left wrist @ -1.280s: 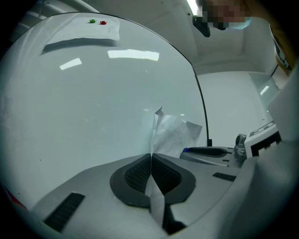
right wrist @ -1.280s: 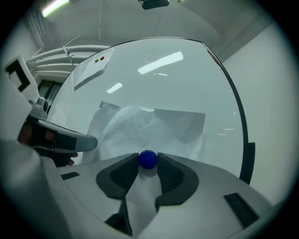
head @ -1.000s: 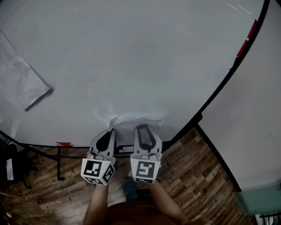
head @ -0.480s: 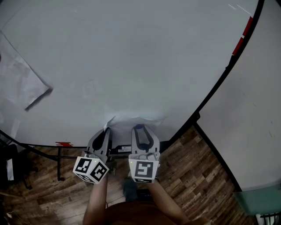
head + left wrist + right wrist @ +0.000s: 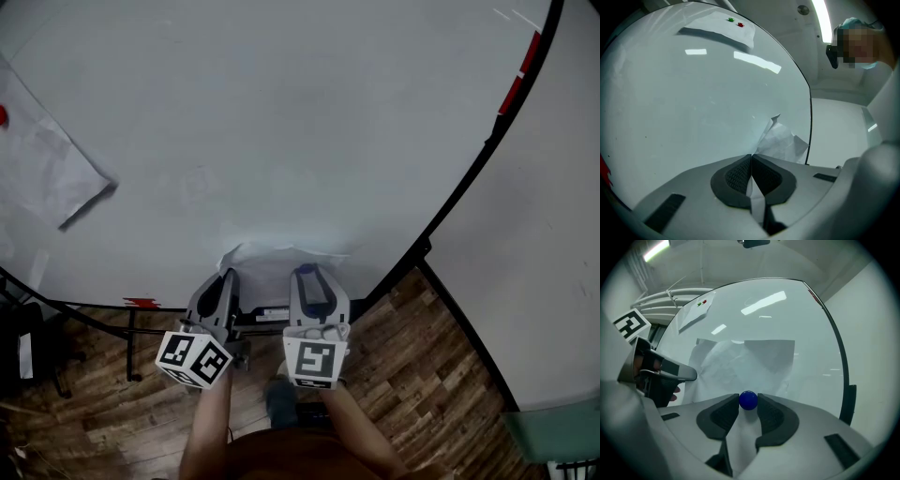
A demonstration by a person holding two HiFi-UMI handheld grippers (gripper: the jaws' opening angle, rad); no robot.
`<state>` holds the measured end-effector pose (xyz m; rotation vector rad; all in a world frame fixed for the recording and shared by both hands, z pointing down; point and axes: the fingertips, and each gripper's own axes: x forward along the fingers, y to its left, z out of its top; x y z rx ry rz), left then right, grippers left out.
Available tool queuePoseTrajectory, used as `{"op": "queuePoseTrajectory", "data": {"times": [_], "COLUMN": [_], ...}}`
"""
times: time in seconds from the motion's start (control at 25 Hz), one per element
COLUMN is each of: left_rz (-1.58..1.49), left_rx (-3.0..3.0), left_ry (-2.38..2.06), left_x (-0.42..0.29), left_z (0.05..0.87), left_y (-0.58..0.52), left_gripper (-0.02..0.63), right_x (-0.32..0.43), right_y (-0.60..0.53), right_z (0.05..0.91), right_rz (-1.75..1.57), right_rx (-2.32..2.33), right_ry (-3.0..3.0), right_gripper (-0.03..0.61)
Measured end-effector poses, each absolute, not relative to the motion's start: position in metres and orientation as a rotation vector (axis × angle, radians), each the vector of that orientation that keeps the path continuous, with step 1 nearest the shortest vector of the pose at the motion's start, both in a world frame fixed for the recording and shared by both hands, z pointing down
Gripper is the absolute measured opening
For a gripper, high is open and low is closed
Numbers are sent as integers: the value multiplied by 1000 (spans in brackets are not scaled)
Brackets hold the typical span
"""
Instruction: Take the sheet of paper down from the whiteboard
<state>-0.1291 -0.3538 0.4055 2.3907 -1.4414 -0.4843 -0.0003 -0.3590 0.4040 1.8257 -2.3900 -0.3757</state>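
A crumpled white sheet of paper (image 5: 281,257) hangs low on the whiteboard (image 5: 281,112). My left gripper (image 5: 225,278) is shut on the sheet's left edge; in the left gripper view the paper (image 5: 780,142) runs out from between the pressed pads of that gripper (image 5: 751,158). My right gripper (image 5: 303,275) stands beside it at the sheet's lower edge. Its jaws are shut on a small blue ball magnet (image 5: 748,400), which sits against the sheet (image 5: 745,363) in the right gripper view.
A second sheet (image 5: 47,173) hangs at the board's upper left, pinned with a red magnet (image 5: 2,115) and a green one (image 5: 731,19). The board's black frame (image 5: 469,178) curves down the right, with a white wall beyond. Wooden floor (image 5: 412,375) lies below.
My left gripper has rolled and shifted slightly left while gripping the paper, and the sheet's left corner has pulled away from the board. The right gripper has stayed put.
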Motion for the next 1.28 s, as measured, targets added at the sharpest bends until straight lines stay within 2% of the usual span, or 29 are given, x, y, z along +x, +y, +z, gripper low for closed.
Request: {"op": "queuePoseTrajectory", "data": {"times": [1.28], "left_rz": [-545], "left_rx": [2252], "left_ry": [-1610], "left_x": [-208], "left_z": [396], "left_y": [-305], "left_gripper": [23], "right_x": [-1], "right_y": [-335], "right_z": [400], "right_rz": [-339], "right_rx": [1810], "right_ry": [-2395], "right_gripper": [137]}}
